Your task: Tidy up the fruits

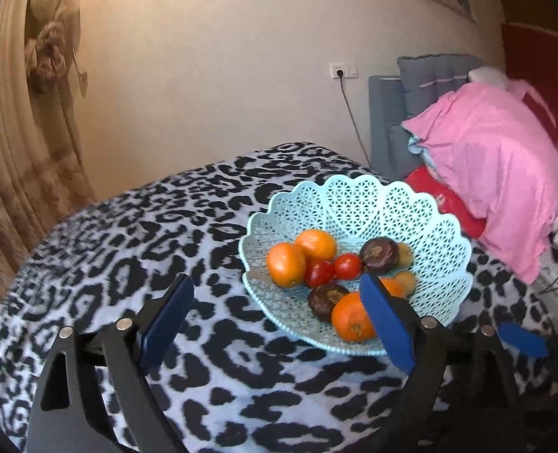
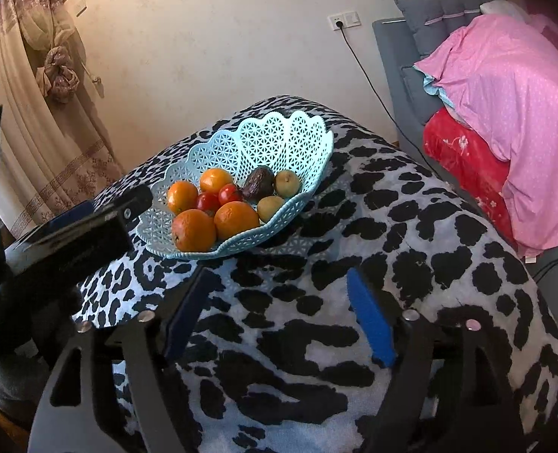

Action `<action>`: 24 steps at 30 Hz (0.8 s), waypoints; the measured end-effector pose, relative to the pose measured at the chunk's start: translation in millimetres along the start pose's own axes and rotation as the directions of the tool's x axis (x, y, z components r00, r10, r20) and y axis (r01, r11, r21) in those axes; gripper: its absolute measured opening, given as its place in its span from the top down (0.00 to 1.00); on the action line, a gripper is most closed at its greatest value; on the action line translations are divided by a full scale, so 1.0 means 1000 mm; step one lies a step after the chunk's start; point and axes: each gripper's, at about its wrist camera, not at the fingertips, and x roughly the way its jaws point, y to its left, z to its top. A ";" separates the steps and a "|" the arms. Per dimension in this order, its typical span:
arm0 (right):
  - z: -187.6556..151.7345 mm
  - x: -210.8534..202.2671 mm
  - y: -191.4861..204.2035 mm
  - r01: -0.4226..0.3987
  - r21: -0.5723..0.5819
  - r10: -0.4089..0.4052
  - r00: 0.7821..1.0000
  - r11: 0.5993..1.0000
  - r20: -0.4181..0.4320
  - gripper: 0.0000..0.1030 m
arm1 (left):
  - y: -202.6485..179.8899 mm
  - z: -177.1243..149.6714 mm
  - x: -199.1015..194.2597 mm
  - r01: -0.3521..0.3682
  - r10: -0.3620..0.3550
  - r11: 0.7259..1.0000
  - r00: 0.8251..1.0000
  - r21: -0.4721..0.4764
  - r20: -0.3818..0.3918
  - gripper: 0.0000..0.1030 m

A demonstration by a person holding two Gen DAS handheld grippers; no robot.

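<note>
Your left gripper [image 1: 277,321] hangs just in front of the pale blue lattice basket [image 1: 373,196], its blue-padded fingers [image 1: 167,319] spread wide with nothing between them; the right-hand finger overlaps the near rim and hides part of the fruit behind it. Your right gripper [image 2: 279,313] sits farther back over the leopard-print cloth [image 2: 411,226] on the table, its fingers equally wide and holding nothing — the basket [image 2: 297,132] lies ahead of it and to its left. All the fruit is in the basket: oranges [image 1: 285,264] grouped at the left and at the near rim, two red tomatoes [image 1: 347,266] touching each other in the middle, two dark purple-brown fruits [image 1: 378,255] and a couple of small yellow-green fruits [image 2: 287,183] toward the right side. From the right wrist you can see the left gripper's black body [image 2: 71,241] just beside the basket's left edge. Behind the table stand a grey headboard [image 1: 386,113], a pink quilt [image 1: 497,173] over red bedding [image 2: 463,162], a wall socket [image 1: 342,71] with a cable plugged in, and a tied-back curtain [image 2: 56,75]. No brand, label or writing is legible anywhere.
</note>
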 end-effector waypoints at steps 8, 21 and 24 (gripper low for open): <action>0.005 -0.003 -0.003 0.000 0.007 0.000 1.000 1.000 -0.015 0.08 | 0.004 -0.007 -0.017 -0.062 0.062 0.998 0.998 0.019 0.018 0.10; 0.018 -0.022 0.009 0.115 -0.145 -0.107 0.992 0.983 0.064 0.03 | 0.012 -0.013 -0.036 -0.122 0.122 0.993 0.992 -0.004 0.016 0.05; 0.019 -0.024 0.012 0.127 -0.166 -0.116 0.990 0.978 0.076 0.03 | 0.011 -0.014 -0.039 -0.135 0.135 0.991 0.991 -0.001 0.019 0.05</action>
